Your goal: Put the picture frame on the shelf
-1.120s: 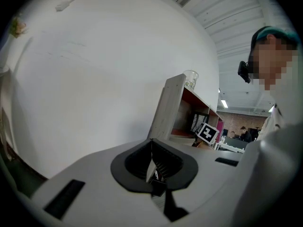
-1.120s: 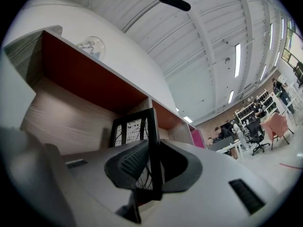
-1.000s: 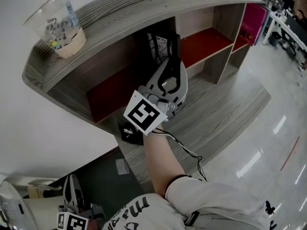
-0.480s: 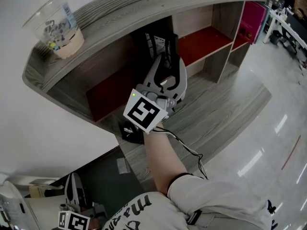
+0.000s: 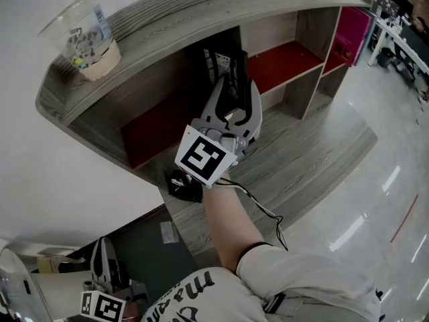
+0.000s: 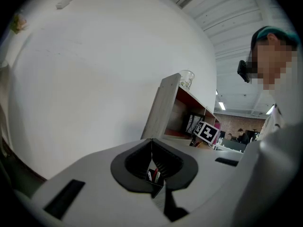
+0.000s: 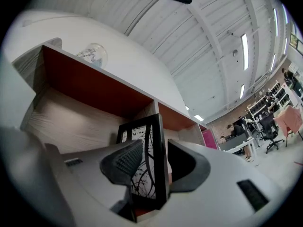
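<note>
Compared with a second ago, the left gripper (image 5: 102,252) hangs in the same low spot at the bottom left of the head view. Its jaws are pressed together with nothing between them in the left gripper view (image 6: 152,161). The right gripper (image 5: 230,89) reaches into the shelf (image 5: 167,15) at the same place as before. Its jaws stand wider than they did and are opening. The picture frame (image 7: 150,143) stands upright between them on the compartment floor. A gap shows between the frame's edge and the right pad. Whether the left pad touches the glass cannot be told.

In the head view the frame (image 5: 223,62) is in the wide left compartment, close to the divider. The gripper's jaws sit on either side of it, and its marker cube (image 5: 203,158) faces the camera. Under the cube a small black thing (image 5: 185,185) lies on the grey wood-grain desk (image 5: 315,156). A thin cable (image 5: 258,210) runs along the person's forearm (image 5: 224,227). Further right is a compartment with a red back (image 5: 285,59), then a magenta one (image 5: 353,25), and beyond the desk the shiny floor (image 5: 392,200).

A clear plastic cup (image 5: 84,35) stands on top of the shelf at its left end, with a pale drink in its lower part.
</note>
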### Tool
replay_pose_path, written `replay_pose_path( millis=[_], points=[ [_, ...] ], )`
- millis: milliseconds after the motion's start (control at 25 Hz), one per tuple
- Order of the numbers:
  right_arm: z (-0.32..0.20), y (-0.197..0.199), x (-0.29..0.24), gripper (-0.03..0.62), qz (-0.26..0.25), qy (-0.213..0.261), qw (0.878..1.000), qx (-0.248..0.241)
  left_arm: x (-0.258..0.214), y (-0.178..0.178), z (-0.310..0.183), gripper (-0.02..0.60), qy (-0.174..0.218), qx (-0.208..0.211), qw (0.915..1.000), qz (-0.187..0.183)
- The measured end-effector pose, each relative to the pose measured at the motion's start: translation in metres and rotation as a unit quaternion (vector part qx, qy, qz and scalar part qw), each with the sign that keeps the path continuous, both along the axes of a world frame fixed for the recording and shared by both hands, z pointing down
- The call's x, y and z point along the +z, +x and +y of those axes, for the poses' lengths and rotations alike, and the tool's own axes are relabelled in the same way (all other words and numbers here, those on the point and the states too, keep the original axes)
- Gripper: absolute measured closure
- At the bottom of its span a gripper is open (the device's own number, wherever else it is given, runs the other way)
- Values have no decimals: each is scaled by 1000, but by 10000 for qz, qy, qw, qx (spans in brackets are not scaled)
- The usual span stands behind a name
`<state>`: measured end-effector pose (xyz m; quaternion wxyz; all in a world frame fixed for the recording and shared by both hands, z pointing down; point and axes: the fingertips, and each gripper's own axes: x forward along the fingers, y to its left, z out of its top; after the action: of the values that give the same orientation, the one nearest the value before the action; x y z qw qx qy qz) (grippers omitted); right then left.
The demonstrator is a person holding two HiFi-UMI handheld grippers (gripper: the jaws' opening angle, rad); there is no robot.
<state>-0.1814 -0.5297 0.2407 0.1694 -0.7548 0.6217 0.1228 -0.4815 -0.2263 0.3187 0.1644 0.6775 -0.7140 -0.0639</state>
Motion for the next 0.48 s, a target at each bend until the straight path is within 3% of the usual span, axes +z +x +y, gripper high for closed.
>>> replay_pose_path(
  millis=[200, 480],
  points=[
    [7, 1, -4, 441, 90, 31, 9999, -144, 1, 5, -1, 565, 73, 5, 9999, 94],
    [29, 2, -7, 441, 394, -58, 9981, -474, 12, 25, -9, 565, 177, 334, 9988, 309]
  ],
)
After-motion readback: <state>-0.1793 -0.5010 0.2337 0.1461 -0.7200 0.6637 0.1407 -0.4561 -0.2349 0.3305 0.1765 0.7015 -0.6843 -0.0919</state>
